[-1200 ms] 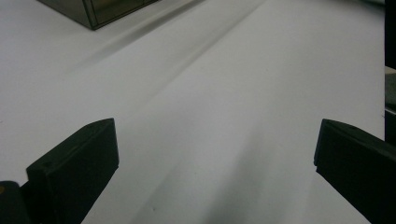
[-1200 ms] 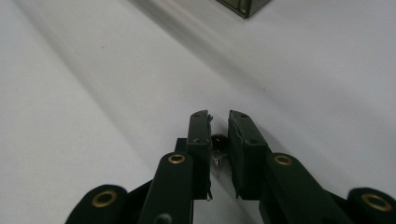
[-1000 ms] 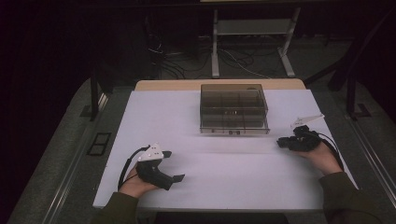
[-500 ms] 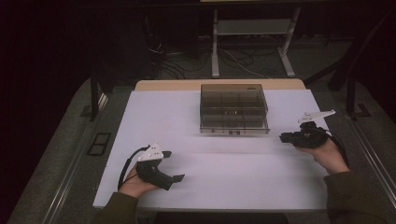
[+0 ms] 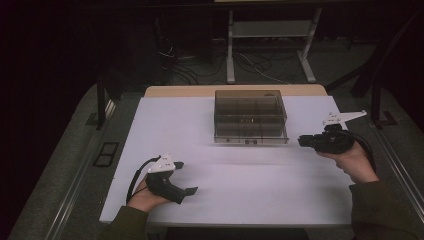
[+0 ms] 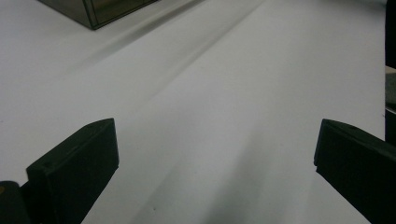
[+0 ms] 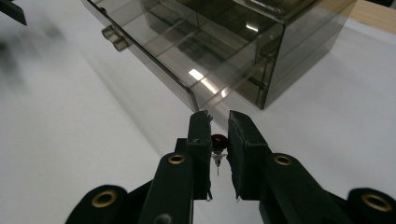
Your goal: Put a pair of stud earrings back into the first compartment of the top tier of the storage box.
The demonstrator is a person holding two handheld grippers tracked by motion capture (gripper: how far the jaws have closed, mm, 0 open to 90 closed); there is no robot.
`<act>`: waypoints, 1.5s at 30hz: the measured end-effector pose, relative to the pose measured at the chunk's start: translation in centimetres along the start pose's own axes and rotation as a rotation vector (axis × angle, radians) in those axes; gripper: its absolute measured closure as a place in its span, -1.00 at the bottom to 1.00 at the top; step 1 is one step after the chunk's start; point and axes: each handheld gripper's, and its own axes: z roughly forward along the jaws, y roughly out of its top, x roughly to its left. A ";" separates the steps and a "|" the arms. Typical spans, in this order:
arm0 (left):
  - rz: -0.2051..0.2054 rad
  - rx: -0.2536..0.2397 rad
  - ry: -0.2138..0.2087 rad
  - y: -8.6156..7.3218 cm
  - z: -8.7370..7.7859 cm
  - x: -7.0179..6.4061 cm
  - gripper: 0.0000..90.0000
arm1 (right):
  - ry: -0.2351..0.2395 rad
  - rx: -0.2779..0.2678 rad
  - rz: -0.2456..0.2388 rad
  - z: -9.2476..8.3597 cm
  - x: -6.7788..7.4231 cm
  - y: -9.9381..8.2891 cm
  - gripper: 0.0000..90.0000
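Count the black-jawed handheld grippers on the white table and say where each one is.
2. The left black-jawed gripper sits at the near left of the white table; the right black-jawed gripper is beside the smoky transparent plastic box.

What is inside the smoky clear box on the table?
The compartment box shows dividers and mostly empty cells; a few small items sit in a middle cell, too small to identify. The tinted lid dims everything else.

The white counter spreads beneath and ahead of both pairs of jaws, with a tan wooden edge along its far side. Beyond that the room is dark: grey floor, tangled cables and a pale metal stand with 2 legs.
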 end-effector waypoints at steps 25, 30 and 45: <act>-0.007 -0.003 0.003 0.0 0.0 0.1 -1.00 | 0.110 -0.083 -0.090 2.9 3.8 6.2 0.73; -0.015 -0.009 0.002 0.1 0.0 0.1 -1.00 | 0.124 -0.072 -0.103 5.0 4.7 7.4 0.73; -0.011 -0.006 -0.008 0.1 0.3 0.2 -1.00 | 0.155 -0.028 -0.115 11.0 6.7 10.0 0.73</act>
